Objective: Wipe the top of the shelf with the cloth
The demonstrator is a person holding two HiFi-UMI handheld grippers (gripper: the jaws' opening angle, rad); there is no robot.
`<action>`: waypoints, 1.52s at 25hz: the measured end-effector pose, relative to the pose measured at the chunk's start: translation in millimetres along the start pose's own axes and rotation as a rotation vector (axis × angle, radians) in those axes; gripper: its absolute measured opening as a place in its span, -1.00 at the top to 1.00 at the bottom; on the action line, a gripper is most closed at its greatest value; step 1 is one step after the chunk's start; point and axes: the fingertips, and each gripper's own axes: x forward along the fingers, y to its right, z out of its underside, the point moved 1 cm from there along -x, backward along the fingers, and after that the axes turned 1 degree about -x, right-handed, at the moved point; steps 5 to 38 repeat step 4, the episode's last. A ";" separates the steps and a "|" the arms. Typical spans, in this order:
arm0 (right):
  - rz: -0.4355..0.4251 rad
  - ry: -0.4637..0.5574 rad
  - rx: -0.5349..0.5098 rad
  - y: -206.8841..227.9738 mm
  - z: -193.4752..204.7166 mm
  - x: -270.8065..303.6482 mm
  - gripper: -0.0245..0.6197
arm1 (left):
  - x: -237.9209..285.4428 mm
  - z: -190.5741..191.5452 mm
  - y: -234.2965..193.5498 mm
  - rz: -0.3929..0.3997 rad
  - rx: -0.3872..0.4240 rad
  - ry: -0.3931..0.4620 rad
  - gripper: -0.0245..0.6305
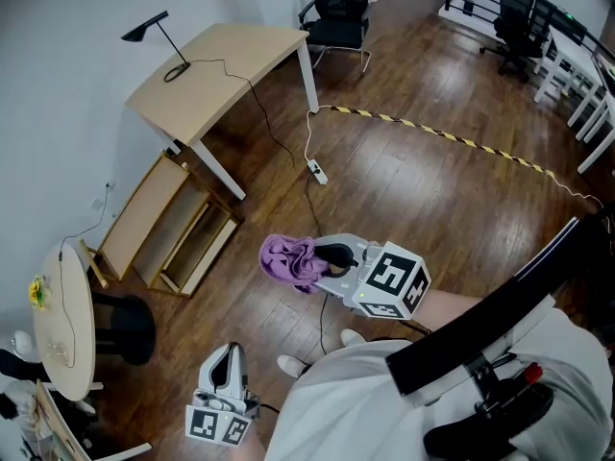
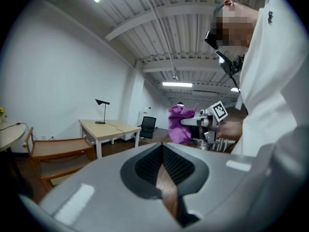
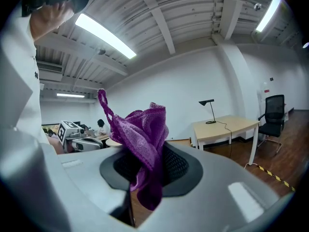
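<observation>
A crumpled purple cloth (image 1: 288, 258) hangs in the air above the wooden floor, with my right gripper (image 1: 319, 259) shut on it. In the right gripper view the cloth (image 3: 144, 132) bunches up out of the closed jaws of that gripper (image 3: 148, 164). The low wooden shelf (image 1: 142, 209) stands far to the left against the wall, beside the desk; both grippers are well away from it. My left gripper (image 1: 227, 354) is low at the bottom, shut and holding nothing (image 2: 163, 151). Its camera sees the shelf (image 2: 58, 148) and the cloth (image 2: 177, 125).
A light wooden desk (image 1: 219, 62) with a black lamp (image 1: 154, 35) stands beyond the shelf. A cable and power strip (image 1: 316, 172) lie on the floor. A round table (image 1: 63, 323) is at the left, and a black office chair (image 1: 338, 10) at the back.
</observation>
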 end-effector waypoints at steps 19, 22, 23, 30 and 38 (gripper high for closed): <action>-0.006 -0.006 -0.003 -0.5 -3.1 -4.5 0.60 | 1.1 -1.6 4.9 -0.003 -0.001 -0.006 0.87; -0.006 -0.006 -0.003 -0.5 -3.1 -4.5 0.60 | 1.1 -1.6 4.9 -0.003 -0.001 -0.006 0.87; -0.006 -0.006 -0.003 -0.5 -3.1 -4.5 0.60 | 1.1 -1.6 4.9 -0.003 -0.001 -0.006 0.87; -0.006 -0.006 -0.003 -0.5 -3.1 -4.5 0.60 | 1.1 -1.6 4.9 -0.003 -0.001 -0.006 0.87; -0.006 -0.006 -0.003 -0.5 -3.1 -4.5 0.60 | 1.1 -1.6 4.9 -0.003 -0.001 -0.006 0.87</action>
